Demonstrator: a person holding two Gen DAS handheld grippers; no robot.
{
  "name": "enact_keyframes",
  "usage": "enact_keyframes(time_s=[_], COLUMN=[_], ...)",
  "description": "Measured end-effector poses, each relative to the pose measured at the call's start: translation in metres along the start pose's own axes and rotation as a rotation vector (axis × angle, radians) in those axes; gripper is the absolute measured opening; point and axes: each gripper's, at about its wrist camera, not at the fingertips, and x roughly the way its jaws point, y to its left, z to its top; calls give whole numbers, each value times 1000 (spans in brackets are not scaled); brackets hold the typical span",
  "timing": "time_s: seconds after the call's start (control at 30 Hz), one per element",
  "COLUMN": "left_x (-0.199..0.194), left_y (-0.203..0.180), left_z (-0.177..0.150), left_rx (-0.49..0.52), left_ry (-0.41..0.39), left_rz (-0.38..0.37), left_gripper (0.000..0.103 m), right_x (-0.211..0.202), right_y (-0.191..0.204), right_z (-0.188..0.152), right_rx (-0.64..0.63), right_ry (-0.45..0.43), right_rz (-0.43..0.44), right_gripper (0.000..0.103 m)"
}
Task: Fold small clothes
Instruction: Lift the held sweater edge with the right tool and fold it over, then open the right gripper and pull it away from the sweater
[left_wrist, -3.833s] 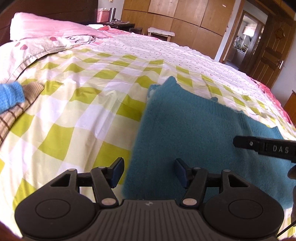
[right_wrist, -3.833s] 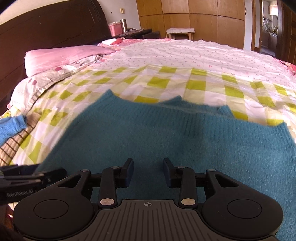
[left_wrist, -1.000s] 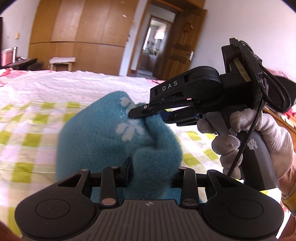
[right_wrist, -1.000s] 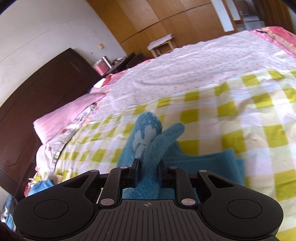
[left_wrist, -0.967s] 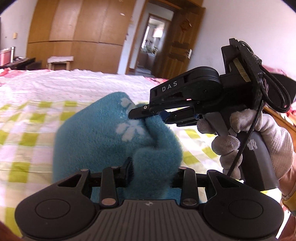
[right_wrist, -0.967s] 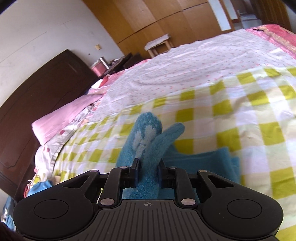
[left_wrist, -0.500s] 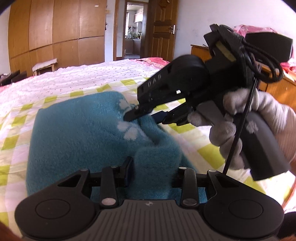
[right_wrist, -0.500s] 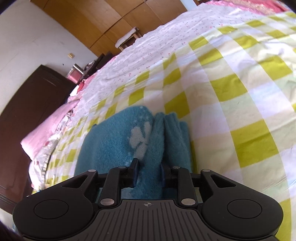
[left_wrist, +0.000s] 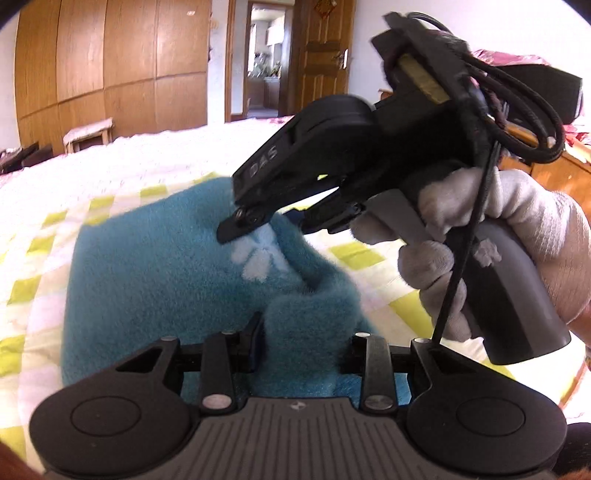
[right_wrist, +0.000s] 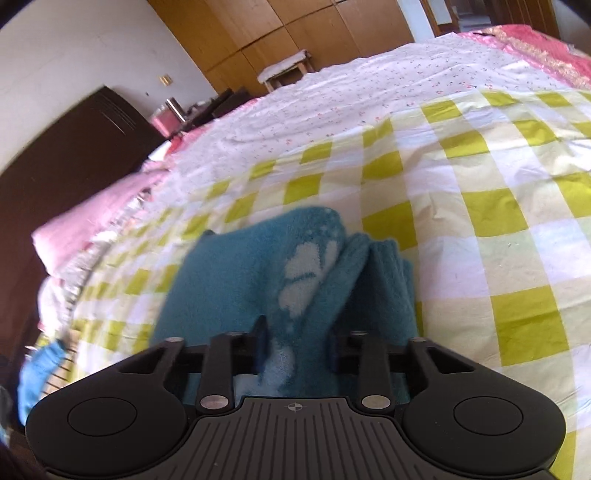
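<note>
Teal sweater (left_wrist: 155, 280) lay partly folded on bed (right_wrist: 480, 206); left gripper (left_wrist: 299, 345) and right gripper (right_wrist: 295, 345) both clamped its edge, final fold unfinished

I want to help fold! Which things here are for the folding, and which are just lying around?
For the folding:
teal sweater
left gripper, shut on it
right gripper, shut on it too

Just lying around:
pink pillow
light blue cloth
wooden stool
</note>
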Motion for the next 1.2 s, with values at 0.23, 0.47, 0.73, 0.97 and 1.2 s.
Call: enact_keyframes(time_s=[0.23, 0.47, 0.73, 0.97, 1.2], left_x=[4, 16, -20, -49, -32], left_y=[-18, -34, -20, 3, 43], left_z=[2, -5, 7, 22, 18], left_rx=[11, 59, 22, -3, -62], left_ry=[21, 87, 88, -3, 14], left_rz=[-67, -76, -108, -92, 40], left_gripper=[41, 53, 56, 58, 60], right_x=[-21, -9, -9, -15, -53], right_y=[-36, -82, -85, -79, -46], right_z=[-4, -27, -31, -30, -32], right_rx=[56, 188, 195, 179, 70], right_ry=[-41, -52, -78, -70, -111], right_rz=[12, 78, 95, 53, -82], right_gripper=[24, 24, 25, 29, 38])
